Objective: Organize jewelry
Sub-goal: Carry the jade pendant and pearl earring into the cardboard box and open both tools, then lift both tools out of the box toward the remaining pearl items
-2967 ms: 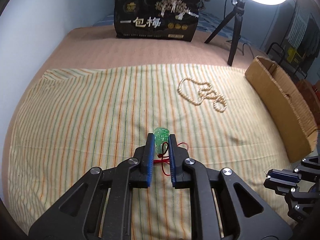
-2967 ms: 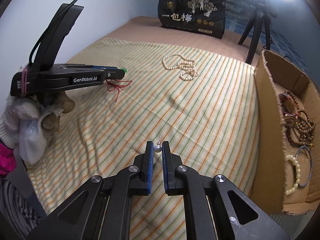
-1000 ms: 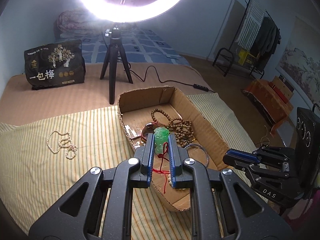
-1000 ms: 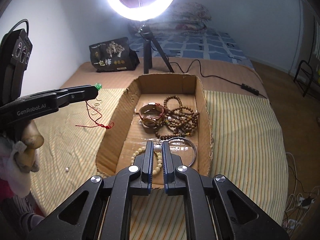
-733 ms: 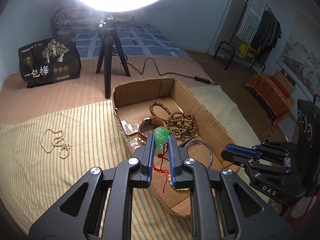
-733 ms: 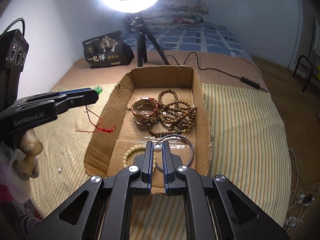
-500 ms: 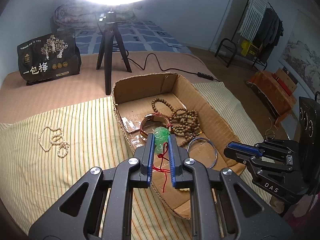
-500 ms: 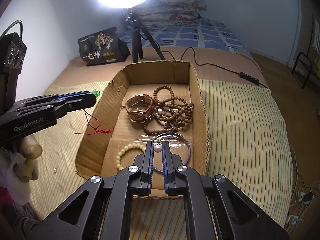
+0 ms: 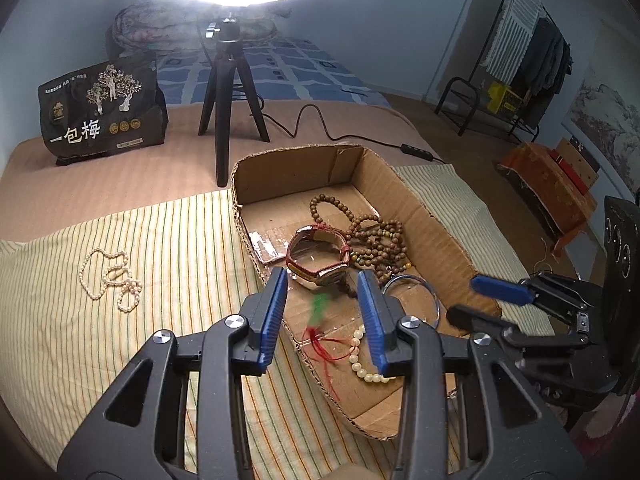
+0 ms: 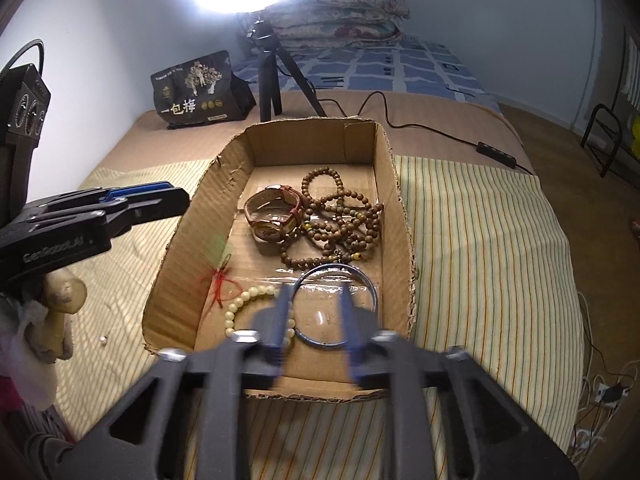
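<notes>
Between the left gripper's (image 9: 322,308) jaws nothing is clamped any more: a second ago they were shut on the green pendant (image 9: 319,307), and now they are opening, the blue pads standing clear on either side of it. The pendant shows only as a green smear in the gap, touching neither pad, with its red cord (image 9: 325,347) trailing below onto the floor of the cardboard box (image 9: 430,216). I judge it to be in mid-fall, released over the near end of the box.

The right gripper (image 10: 314,322) does the same beside it. Its jaws are opening too, blurred with the motion, and the small pearl earring they pinched a moment ago is no longer between them; I cannot make out where it landed. Under those jaws lie the silver bangle (image 10: 335,307) and the pale bead bracelet (image 10: 250,312).

So two pieces have just gone into the box together, which is what the tidying asks for. Farther in sit the watch (image 10: 274,214) and the heap of wooden beads (image 10: 340,224).

Outside the box, well to the left on the striped sheet (image 9: 120,340), the pearl necklace (image 9: 110,280) remains loose, as does a tiny white bead (image 10: 103,340) near the person's gloved hand, so the job looks unfinished.
</notes>
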Motion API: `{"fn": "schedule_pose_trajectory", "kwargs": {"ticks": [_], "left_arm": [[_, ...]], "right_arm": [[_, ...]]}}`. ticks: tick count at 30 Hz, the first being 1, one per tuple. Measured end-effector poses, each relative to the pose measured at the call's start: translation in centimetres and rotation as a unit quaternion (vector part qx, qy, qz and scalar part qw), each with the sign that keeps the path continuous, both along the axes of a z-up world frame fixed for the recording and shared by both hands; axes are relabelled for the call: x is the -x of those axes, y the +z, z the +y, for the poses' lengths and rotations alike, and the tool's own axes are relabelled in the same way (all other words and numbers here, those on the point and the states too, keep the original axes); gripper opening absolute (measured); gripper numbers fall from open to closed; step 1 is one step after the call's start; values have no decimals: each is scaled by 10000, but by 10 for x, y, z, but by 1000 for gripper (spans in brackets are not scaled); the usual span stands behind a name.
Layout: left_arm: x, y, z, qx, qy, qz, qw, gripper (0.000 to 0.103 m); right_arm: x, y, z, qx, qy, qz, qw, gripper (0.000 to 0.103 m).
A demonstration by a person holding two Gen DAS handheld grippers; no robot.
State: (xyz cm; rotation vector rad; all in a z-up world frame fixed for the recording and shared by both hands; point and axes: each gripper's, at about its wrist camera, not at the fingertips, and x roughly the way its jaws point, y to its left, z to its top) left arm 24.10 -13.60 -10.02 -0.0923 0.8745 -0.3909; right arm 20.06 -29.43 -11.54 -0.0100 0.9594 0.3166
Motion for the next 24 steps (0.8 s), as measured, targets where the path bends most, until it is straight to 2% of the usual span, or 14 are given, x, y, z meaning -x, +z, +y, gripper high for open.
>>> {"fn": "schedule_pose_trajectory", "kwargs": {"ticks": [1, 2, 13, 24], "left_arm": [[0, 1, 0, 6, 0, -8, 10000, 37], [1, 2, 0, 8, 9, -24, 10000, 37], [9, 14, 8, -20, 42, -152, 9999, 37], [24, 36, 50, 9, 272, -334, 9991, 36]], "right_arm": [[1, 1, 0, 11, -21, -35, 10000, 55], [2, 2, 0, 21, -57, -95, 9999, 56], [7, 12, 2, 52, -58, -174, 9998, 57], [15, 30, 18, 12, 131, -331, 9994, 57]]}}
